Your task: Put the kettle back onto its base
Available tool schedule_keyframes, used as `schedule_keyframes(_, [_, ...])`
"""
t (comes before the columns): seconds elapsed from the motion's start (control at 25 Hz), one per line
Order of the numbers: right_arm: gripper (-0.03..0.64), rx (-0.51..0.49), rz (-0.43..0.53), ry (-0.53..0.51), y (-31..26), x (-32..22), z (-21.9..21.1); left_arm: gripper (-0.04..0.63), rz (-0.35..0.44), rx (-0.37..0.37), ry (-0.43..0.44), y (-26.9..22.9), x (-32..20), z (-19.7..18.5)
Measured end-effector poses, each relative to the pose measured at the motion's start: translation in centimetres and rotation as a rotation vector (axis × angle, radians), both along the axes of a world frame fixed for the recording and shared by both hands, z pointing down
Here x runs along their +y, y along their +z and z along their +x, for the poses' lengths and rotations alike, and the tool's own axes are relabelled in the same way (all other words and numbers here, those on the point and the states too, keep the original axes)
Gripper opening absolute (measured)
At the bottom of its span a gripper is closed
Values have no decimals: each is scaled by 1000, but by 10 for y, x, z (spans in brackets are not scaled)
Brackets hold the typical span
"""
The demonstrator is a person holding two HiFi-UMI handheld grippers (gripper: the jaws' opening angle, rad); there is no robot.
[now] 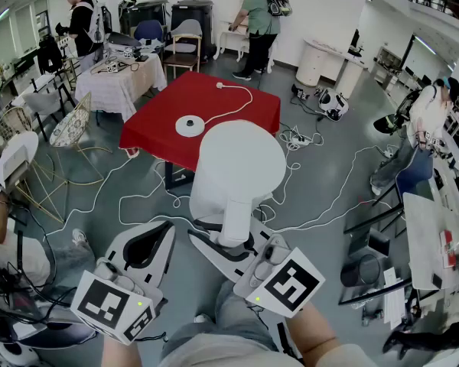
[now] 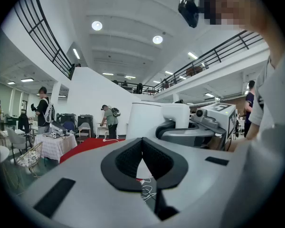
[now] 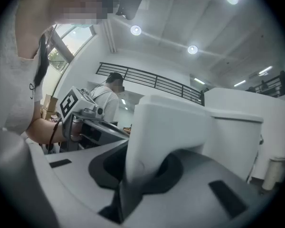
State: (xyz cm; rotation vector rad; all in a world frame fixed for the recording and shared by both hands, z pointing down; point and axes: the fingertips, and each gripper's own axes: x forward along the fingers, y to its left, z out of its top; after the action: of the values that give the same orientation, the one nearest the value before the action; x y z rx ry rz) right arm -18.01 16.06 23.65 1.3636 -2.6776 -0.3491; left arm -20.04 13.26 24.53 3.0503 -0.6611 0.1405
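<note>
1. Clamping the handle of the white kettle, the right gripper is seen with its jaws narrowed onto that handle. The kettle is held upright in the air above the grey floor.
2. Left gripper: its jaws are brought together at the tips, with nothing between them. It is held just left of the kettle, apart from it.
3. Base: round and white, it is laid on the red table, beyond the kettle and well apart from it. A white cord is attached to it.
</note>
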Motion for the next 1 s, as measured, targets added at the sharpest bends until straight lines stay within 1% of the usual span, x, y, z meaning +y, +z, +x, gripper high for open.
schedule_keyframes(0.48, [57, 20, 0, -19, 3, 4, 11, 11, -12, -3, -17, 4, 2, 12])
schedule_keyframes(0.72, [57, 9, -2, -22, 0, -22, 13, 11, -25, -8, -18, 4, -23, 15])
schedule_keyframes(0.84, [57, -15, -1, -34, -1, -31, 20, 11, -29, -10, -23, 5, -33, 22])
schedule_keyframes(1.0, [55, -22, 2, -60, 5, -55, 34, 11, -27, -3, -35, 9, -56, 36])
